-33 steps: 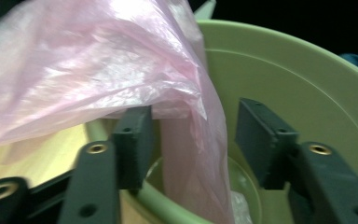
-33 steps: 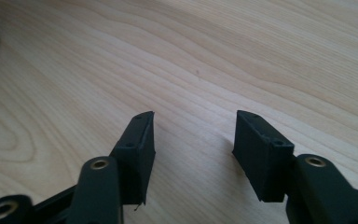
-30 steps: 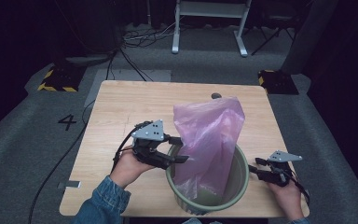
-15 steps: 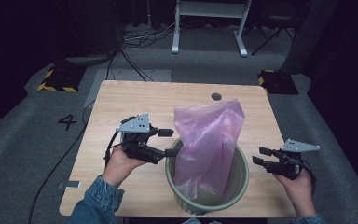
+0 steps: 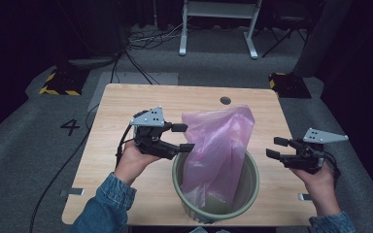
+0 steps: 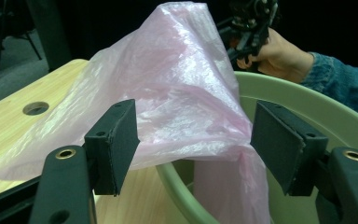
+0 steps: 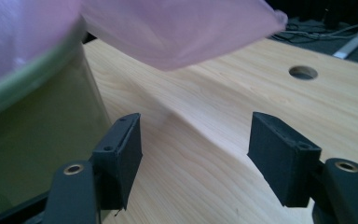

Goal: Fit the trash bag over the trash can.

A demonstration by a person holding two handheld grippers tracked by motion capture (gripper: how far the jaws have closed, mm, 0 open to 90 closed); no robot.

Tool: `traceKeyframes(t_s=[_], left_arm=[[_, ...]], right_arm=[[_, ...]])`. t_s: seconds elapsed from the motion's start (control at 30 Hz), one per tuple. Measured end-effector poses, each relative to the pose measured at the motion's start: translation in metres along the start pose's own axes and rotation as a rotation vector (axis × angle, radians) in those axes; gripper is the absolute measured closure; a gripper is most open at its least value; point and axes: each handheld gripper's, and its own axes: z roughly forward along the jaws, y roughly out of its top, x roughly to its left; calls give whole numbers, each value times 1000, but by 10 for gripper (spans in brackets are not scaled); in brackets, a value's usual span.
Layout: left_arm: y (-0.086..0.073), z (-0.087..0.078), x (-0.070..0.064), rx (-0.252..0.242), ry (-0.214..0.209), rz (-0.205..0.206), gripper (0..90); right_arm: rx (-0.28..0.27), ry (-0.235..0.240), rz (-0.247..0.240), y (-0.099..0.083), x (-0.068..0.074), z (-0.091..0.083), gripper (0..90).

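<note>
So the pink plastic bag [image 5: 217,145] is sitting half in, half out of the green bin [image 5: 250,182] in the lower middle of the high view, with its top standing up and flopping toward the far side of the wooden table [image 5: 126,104]. It looks like the bag is meant to line the bin, which would explain why both grippers sit either side of it rather than over it. The left gripper [image 5: 184,138] is just left of the bin's rim, jaws spread wide with nothing between them, pointing right at the bag's side (in the left gripper view the plastic sits right past the pads, bunched over the rim, apart from them as far as I can tell). The hand under it is palm up, cradling the tool, wrist angled in from the lower left. The right gripper [image 5: 276,147] hangs near the right edge of the frame, well clear of the bin, also gaping and empty, aimed left across bare wood. My guess is the left one pinches the edge next.
</note>
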Motion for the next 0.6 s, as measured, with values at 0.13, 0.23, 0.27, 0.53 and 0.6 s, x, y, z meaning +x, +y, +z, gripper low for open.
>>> traceKeyframes(t_s=[0.13, 0.23, 0.27, 0.53, 0.6], left_arm=[[0, -2, -1, -3, -11, 11, 321], [-1, -3, 0, -5, -12, 15, 321], [-1, -3, 0, -5, -12, 12, 321], [0, -1, 0, -9, -8, -3, 321], [1, 0, -3, -14, -5, -1, 325]], right_arm=[[-22, 57, -69, 14, 0, -2, 347], [-28, 102, -87, 23, 0, -3, 346], [-30, 105, -85, 26, 0, -4, 345], [-70, 101, -106, 56, 8, -7, 320], [-74, 90, -115, 64, 13, -6, 315]])
